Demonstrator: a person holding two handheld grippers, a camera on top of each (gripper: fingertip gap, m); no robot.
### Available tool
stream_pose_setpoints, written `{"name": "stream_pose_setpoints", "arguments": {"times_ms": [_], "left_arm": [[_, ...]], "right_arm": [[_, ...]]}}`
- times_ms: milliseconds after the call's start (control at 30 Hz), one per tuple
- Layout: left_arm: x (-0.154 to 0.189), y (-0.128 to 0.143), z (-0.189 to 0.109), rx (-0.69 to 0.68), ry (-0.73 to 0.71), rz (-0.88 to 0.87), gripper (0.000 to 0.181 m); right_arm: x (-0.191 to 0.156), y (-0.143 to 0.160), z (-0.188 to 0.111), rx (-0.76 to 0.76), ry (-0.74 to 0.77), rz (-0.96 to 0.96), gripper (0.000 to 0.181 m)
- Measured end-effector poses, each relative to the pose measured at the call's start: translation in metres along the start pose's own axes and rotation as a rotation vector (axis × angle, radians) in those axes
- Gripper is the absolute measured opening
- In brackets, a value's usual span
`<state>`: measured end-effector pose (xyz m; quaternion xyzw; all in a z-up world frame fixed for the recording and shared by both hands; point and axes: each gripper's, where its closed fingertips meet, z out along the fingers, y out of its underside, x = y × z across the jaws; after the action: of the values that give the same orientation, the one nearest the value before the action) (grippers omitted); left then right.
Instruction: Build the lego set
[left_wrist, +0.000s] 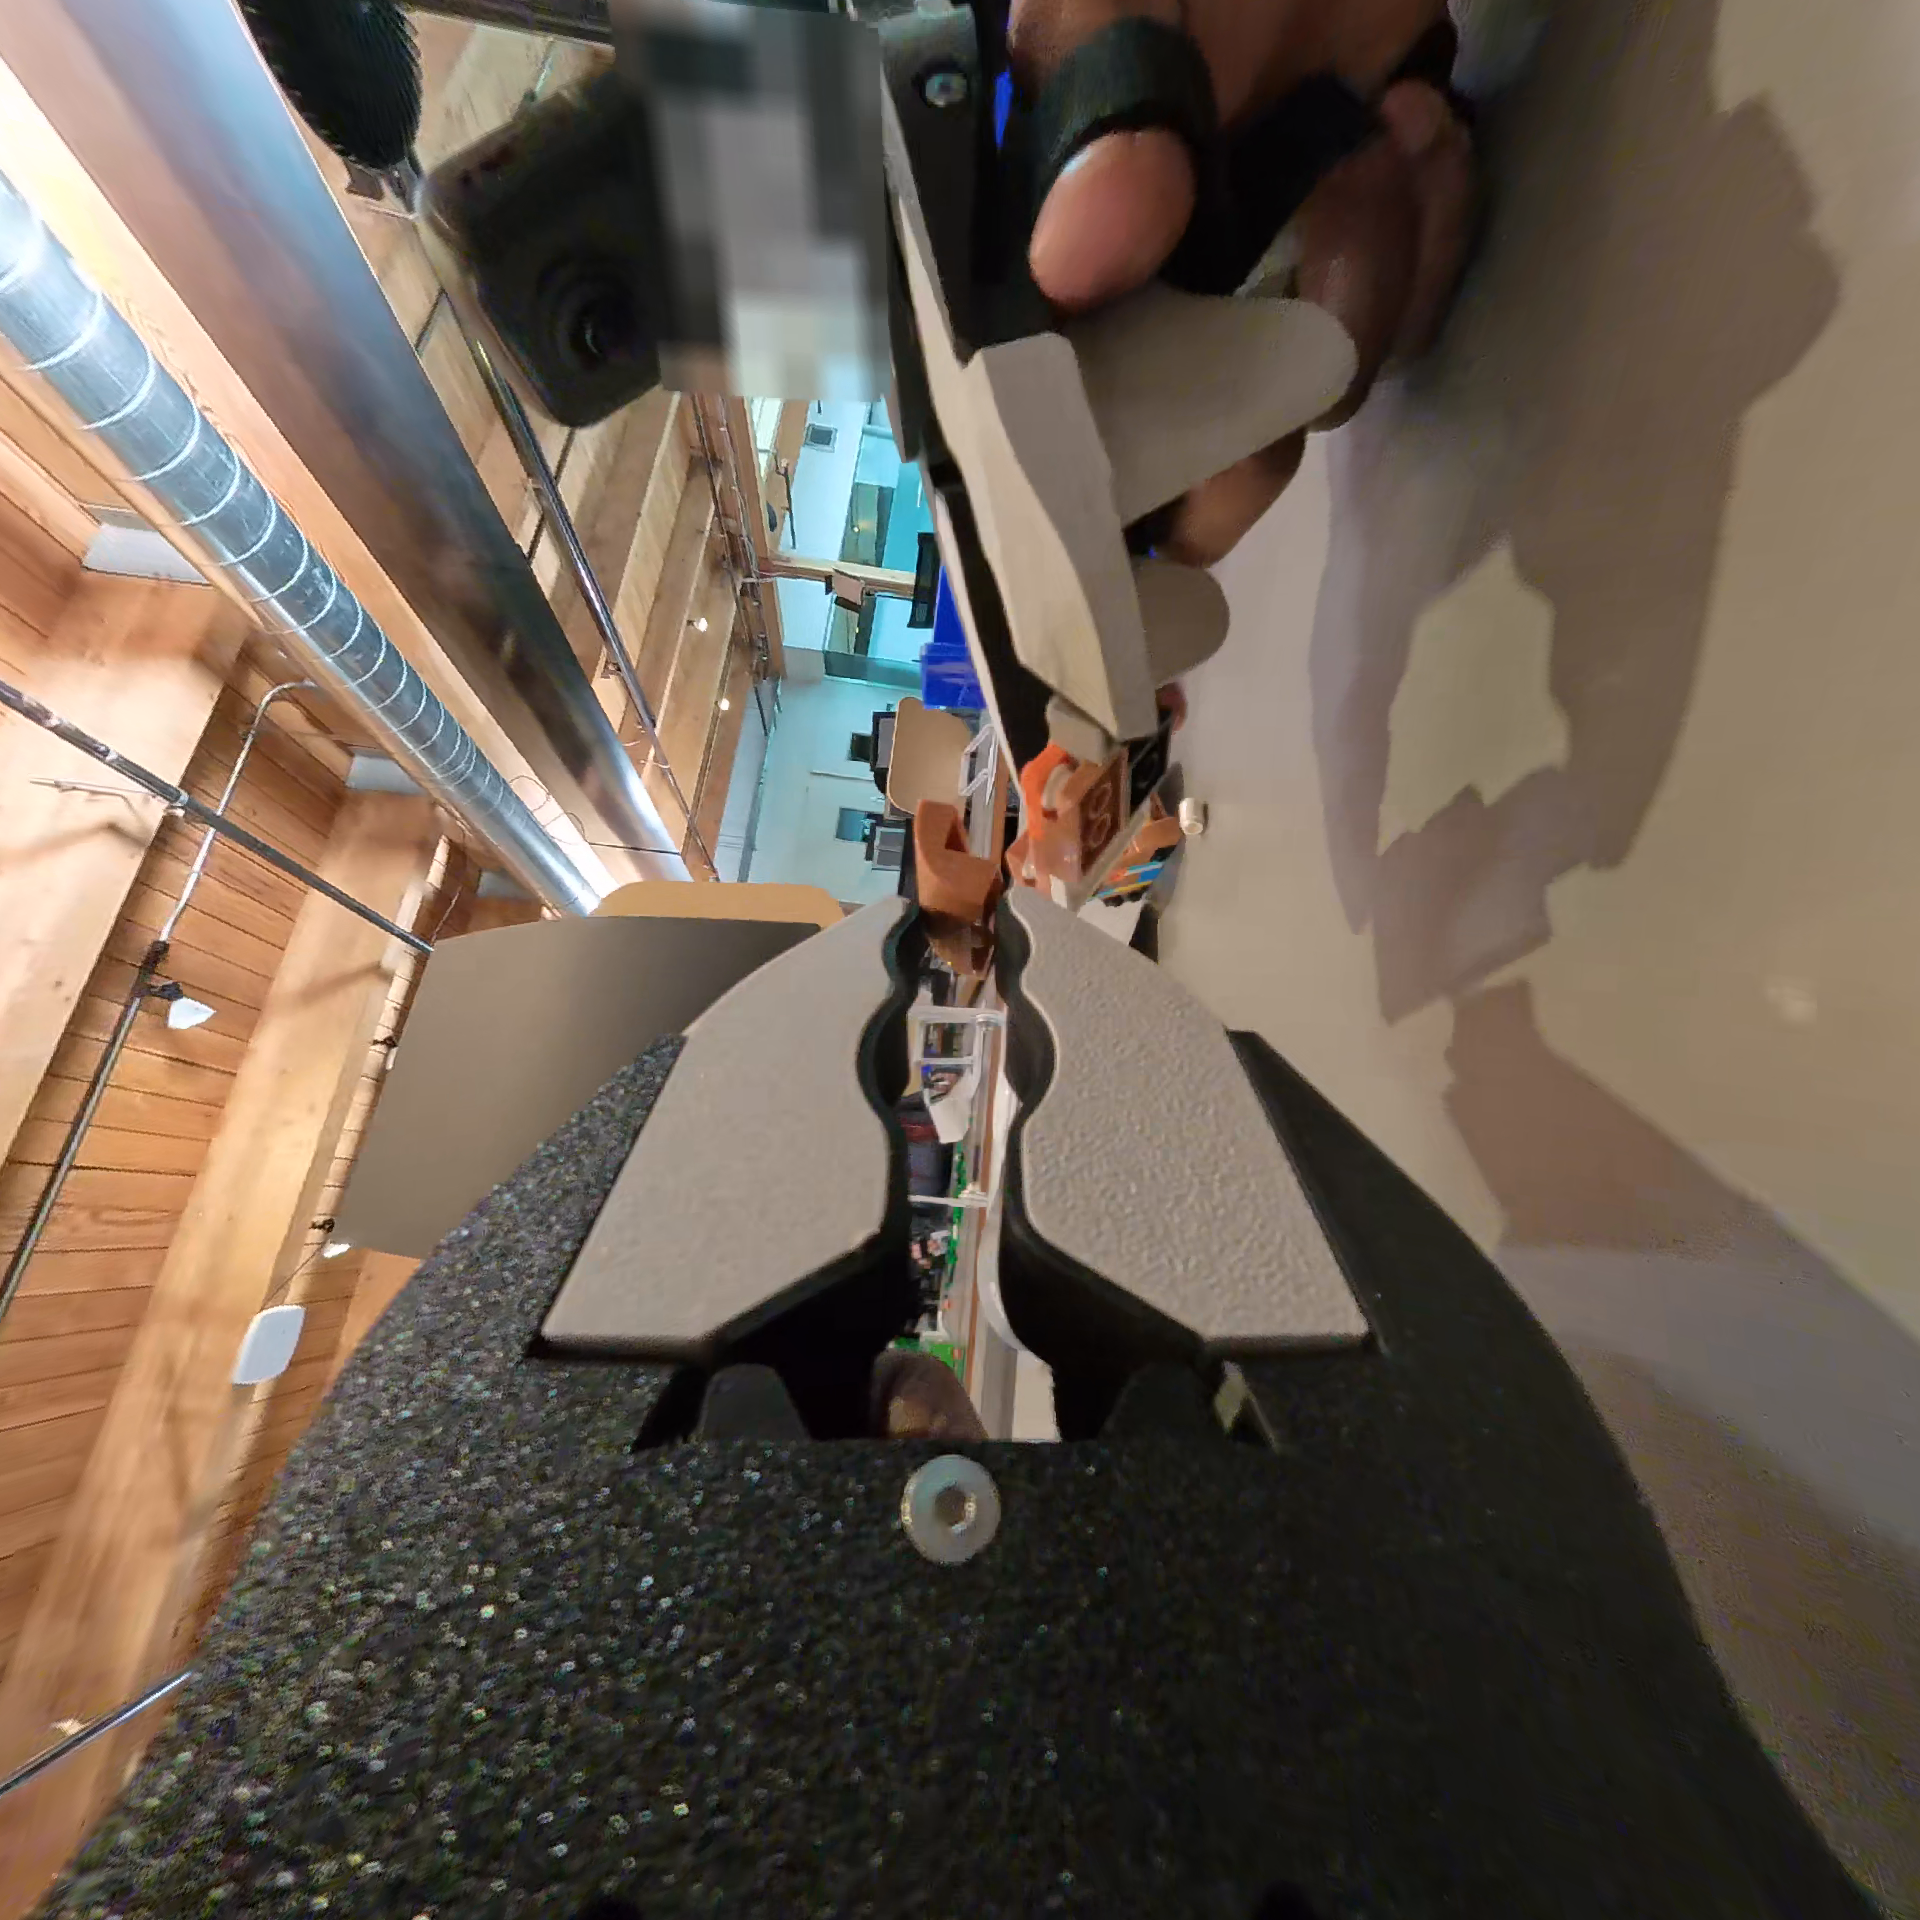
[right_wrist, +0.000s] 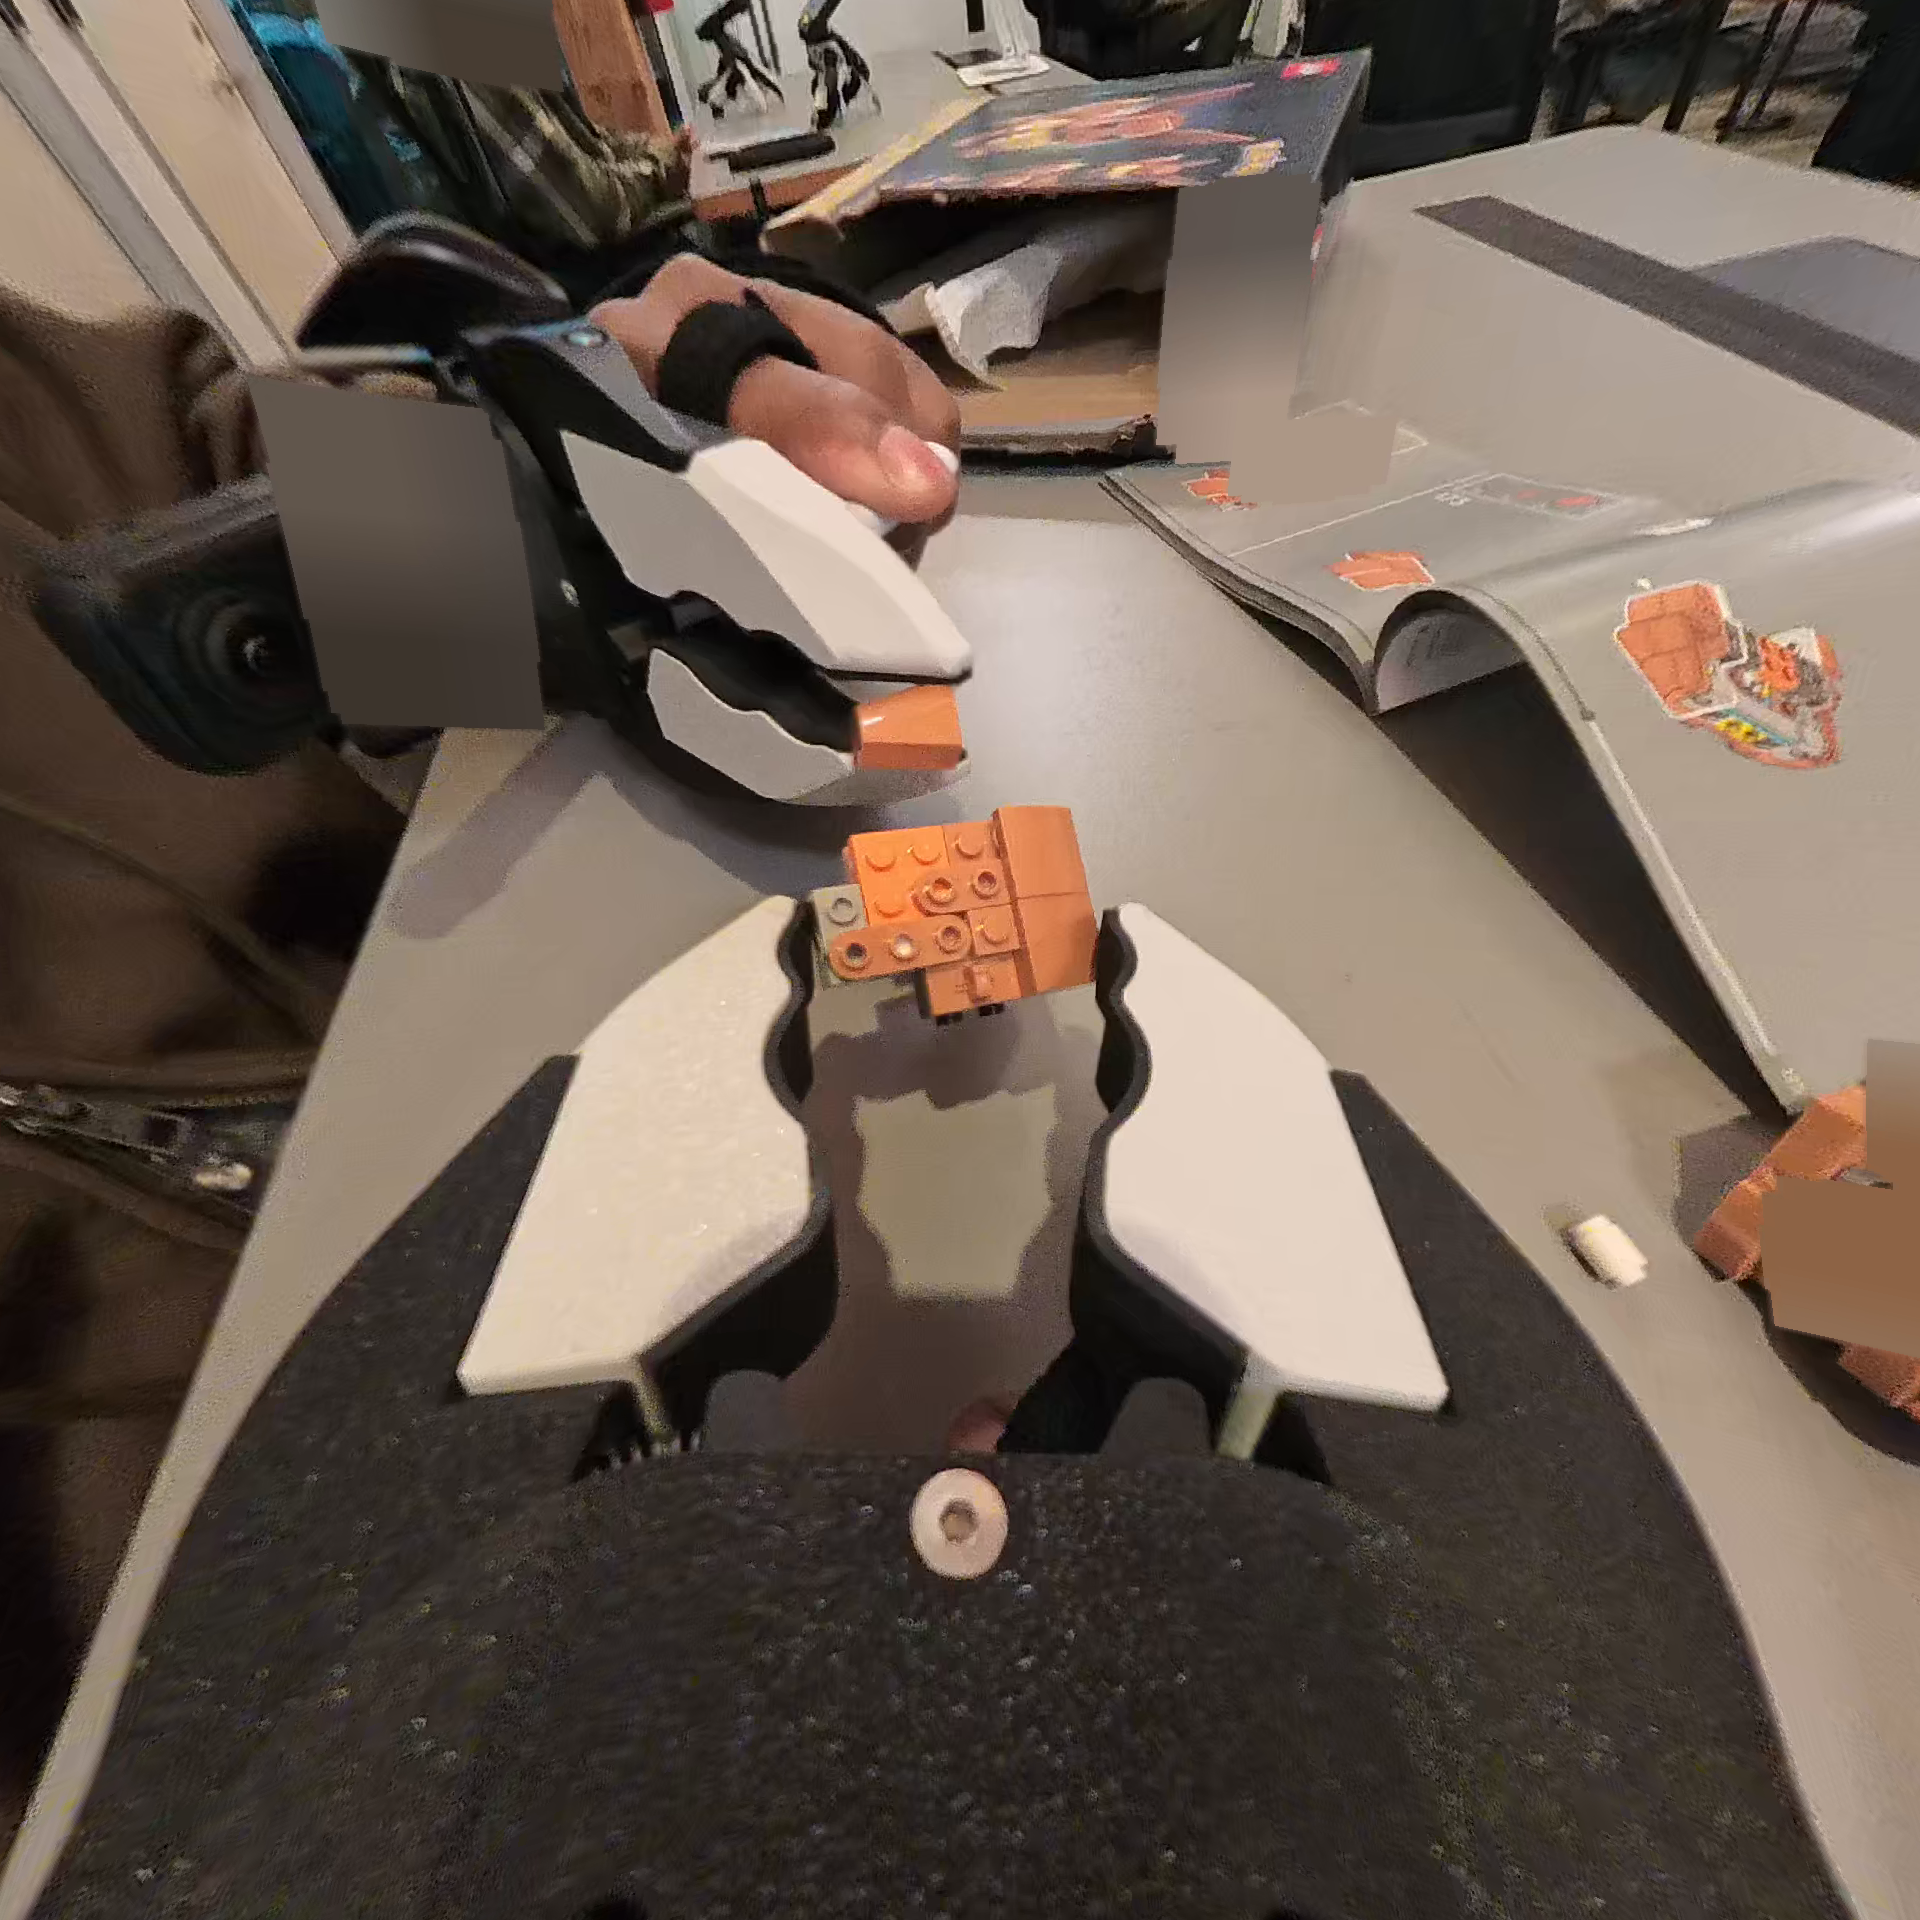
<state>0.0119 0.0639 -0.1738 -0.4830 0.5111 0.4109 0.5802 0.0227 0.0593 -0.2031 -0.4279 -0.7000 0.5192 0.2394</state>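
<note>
My right gripper (right_wrist: 951, 935) is shut on a small orange brick assembly (right_wrist: 966, 904) with studs on top and holds it above the grey table (right_wrist: 1195, 727). My left gripper (right_wrist: 935, 727) comes in from the left, shut on an orange slope brick (right_wrist: 909, 727), just above and behind the assembly and apart from it. In the left wrist view my left gripper (left_wrist: 956, 914) pinches that brick (left_wrist: 951, 862) at its tips. The right gripper (left_wrist: 1101, 727) hangs above it with the assembly (left_wrist: 1091, 816).
An open instruction booklet (right_wrist: 1558, 623) lies at the right, with the set's box (right_wrist: 1091, 135) behind it. Loose orange-brown pieces (right_wrist: 1808, 1174) and a small white piece (right_wrist: 1605, 1252) lie at the right edge. A person's jacket fills the left side. The tips of both grippers are at nearly the same place.
</note>
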Motion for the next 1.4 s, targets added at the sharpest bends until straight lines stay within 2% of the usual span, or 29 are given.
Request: {"name": "stream_pose_setpoints", "arguments": {"times_ms": [367, 600, 700, 833, 1067, 1400], "left_arm": [[-0.008, 0.02, 0.005, -0.053, -0.05, -0.123, 0.013], [-0.004, 0.015, 0.009, -0.019, -0.056, -0.178, 0.013], [-0.007, 0.016, 0.007, -0.019, -0.071, -0.202, 0.013], [-0.011, 0.021, 0.006, -0.042, -0.084, -0.22, 0.013], [-0.003, 0.002, 0.001, 0.005, -0.042, -0.096, 0.013], [0.003, -0.006, 0.0, 0.022, -0.03, 0.0, 0.013]], "right_arm": [[0.012, -0.008, -0.002, 0.046, 0.159, -0.149, 0.053], [0.018, -0.02, -0.005, 0.128, 0.253, -0.325, 0.053], [0.013, -0.024, -0.007, 0.161, 0.248, -0.303, 0.053], [0.006, -0.025, -0.014, 0.195, 0.237, -0.174, 0.053], [-0.015, -0.016, -0.008, 0.136, 0.202, -0.182, 0.053], [-0.011, 0.005, -0.013, -0.004, 0.25, -0.193, 0.052]]}}
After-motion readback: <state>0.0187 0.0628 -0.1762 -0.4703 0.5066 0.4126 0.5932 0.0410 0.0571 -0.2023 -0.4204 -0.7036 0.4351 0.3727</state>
